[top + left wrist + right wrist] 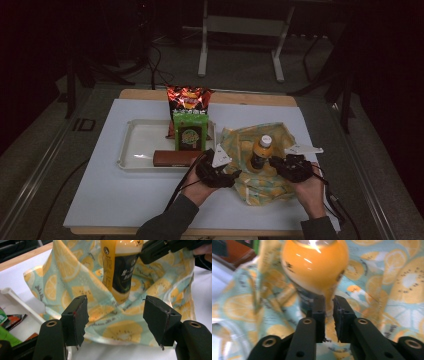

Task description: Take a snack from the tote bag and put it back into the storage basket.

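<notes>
An orange juice bottle with a dark label stands upright in a crumpled lemon-print cloth right of the table's middle. My left gripper sits at the cloth's left edge. In the left gripper view its jaws stand wide apart, holding nothing, with the cloth and bottle beyond them. My right gripper reaches in from the right, close beside the bottle. Its jaws are nearly together, pinching a fold of cloth just before the bottle. The right gripper meets the bottle's side.
A white tray lies left of the cloth. It holds a red snack bag, a green packet and a brown bar. The tray's rim runs close to my left jaw. White table surface lies in front.
</notes>
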A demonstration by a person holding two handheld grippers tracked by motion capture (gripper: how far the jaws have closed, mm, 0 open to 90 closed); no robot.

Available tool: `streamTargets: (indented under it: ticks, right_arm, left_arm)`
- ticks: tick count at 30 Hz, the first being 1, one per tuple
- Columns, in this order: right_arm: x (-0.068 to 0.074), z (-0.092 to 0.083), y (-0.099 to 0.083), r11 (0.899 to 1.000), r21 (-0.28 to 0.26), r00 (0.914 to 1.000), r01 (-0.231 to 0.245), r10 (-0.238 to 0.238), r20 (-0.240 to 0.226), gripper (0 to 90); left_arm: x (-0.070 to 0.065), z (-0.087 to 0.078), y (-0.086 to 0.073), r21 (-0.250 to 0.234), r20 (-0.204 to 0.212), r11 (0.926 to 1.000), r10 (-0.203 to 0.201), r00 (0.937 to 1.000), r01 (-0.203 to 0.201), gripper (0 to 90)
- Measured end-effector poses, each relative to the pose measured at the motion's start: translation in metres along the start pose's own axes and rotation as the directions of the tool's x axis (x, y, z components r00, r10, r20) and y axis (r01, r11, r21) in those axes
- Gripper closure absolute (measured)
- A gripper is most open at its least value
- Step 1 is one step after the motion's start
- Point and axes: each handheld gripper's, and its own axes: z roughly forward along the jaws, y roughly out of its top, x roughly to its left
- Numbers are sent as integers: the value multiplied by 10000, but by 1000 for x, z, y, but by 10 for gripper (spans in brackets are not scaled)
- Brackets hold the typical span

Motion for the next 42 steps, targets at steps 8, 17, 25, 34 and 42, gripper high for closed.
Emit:
streamTargets:
  ticks: [8,17,25,34,42]
  right_arm:
    - [5,13,-1,9998,156,9990,96,-89,-435,835]
    - [13,24,-2,9989,367,9965,304,-275,-784,807]
    - [12,16,-4,9989,199,9969,427,-412,-672,657]
    - [4,1,-11,9998,-71,9976,170,-174,-673,580]
    - [-2,-4,-12,9999,-137,9971,-64,53,-763,536]
  left_arm:
    - [2,11,8,166,-210,9999,5,9998,-1,363]
    - [4,28,22,139,-353,9998,-149,9993,154,368]
    - [-3,42,32,49,-469,10000,-65,9989,67,360]
    - [-9,57,38,-141,-801,9986,-513,9955,503,317]
    - [-13,71,40,-74,-734,9976,-696,9949,693,272]
